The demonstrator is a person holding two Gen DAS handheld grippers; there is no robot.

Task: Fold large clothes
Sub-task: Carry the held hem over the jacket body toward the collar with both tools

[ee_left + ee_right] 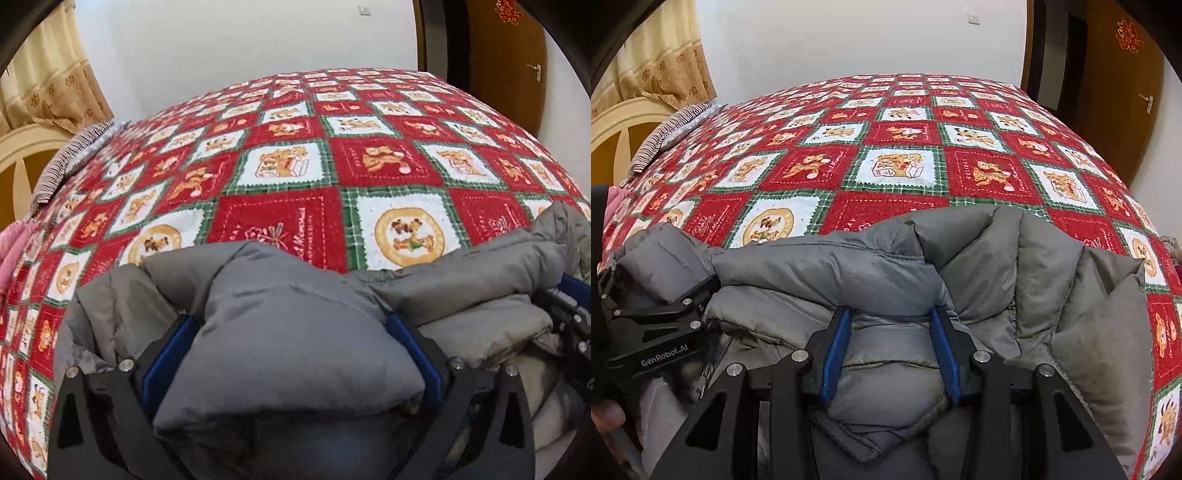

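A grey padded jacket [461, 273] lies bunched at the near edge of the bed, also seen in the right wrist view as the jacket [997, 258]. My left gripper [291, 325] stands wide, with a thick puffy fold filling the gap between its blue pads [166, 365]; the pads flank the fold without squeezing it. My right gripper [890, 314] is shut on a narrower fold of the jacket, the cloth pinched between its blue pads [834, 354]. Each gripper shows at the edge of the other's view: the right gripper [569, 306], the left gripper [653, 317].
A red, white and green patchwork bedspread [295, 166] covers the bed beyond the jacket. A striped pillow [70, 158] and a pink cloth [14, 251] lie at the left edge by the cream headboard [22, 155]. A brown door [506, 55] stands at the back right.
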